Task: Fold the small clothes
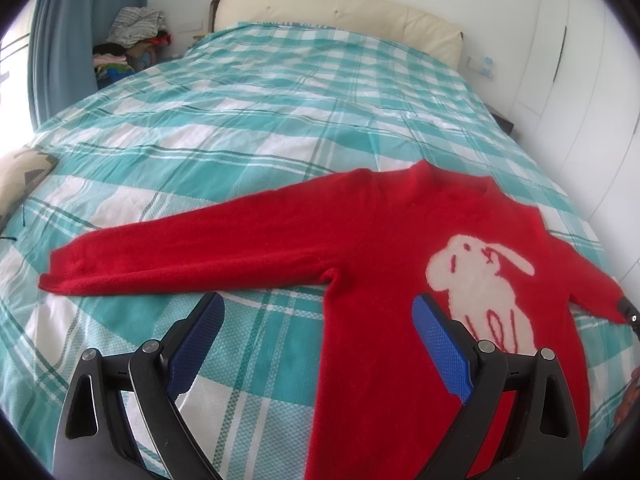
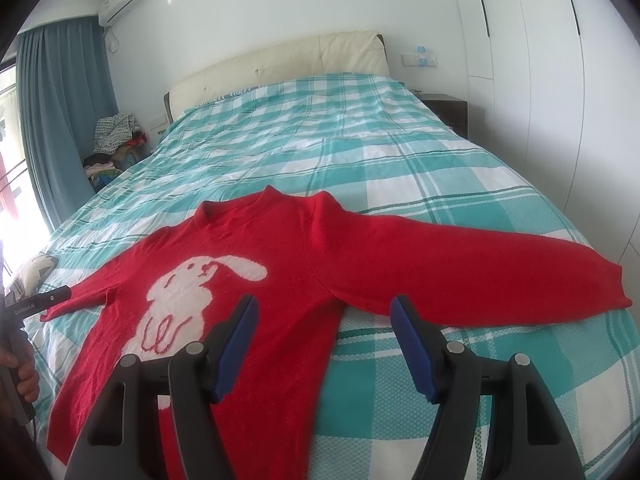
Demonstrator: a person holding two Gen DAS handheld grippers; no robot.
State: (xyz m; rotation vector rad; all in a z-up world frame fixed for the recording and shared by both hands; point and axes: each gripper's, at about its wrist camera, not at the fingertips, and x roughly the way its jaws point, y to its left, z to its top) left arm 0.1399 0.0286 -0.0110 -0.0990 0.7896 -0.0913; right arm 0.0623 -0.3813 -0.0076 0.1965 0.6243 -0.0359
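a bed [image 1: 248,92] with a teal and white checked cover fills both views, its cream padded headboard [image 1: 340,12] at the far end against a white wall. white wardrobe doors [image 2: 540,60] run along one side of the bed, and a blue curtain [image 2: 60,112] hangs by the window on the other. a heap of loose clothes [image 1: 132,36] sits in the corner between the curtain and the head of the bed.

a red sweater [image 1: 360,240] lies flat and face up on the cover near the foot edge of the bed, collar towards the headboard, both sleeves spread out sideways towards the two long edges. a white rabbit design [image 1: 480,288] covers its chest. in the right wrist view one sleeve [image 2: 480,272] reaches almost to the side edge of the bed by the wardrobe.

the left gripper [image 1: 318,320] hangs above the sweater's side seam below the armpit, its jaws wide apart with blue pads, gripping nothing; one pad sits over the cover, the other over the red body. the right gripper [image 2: 324,320] hangs over the opposite armpit, jaws likewise well apart and empty. a hand [image 2: 24,376] holding the left gripper's handle shows at the edge of the right wrist view, near the other cuff. a small patterned cushion [image 1: 20,176] lies at the bed's side edge by the curtain.
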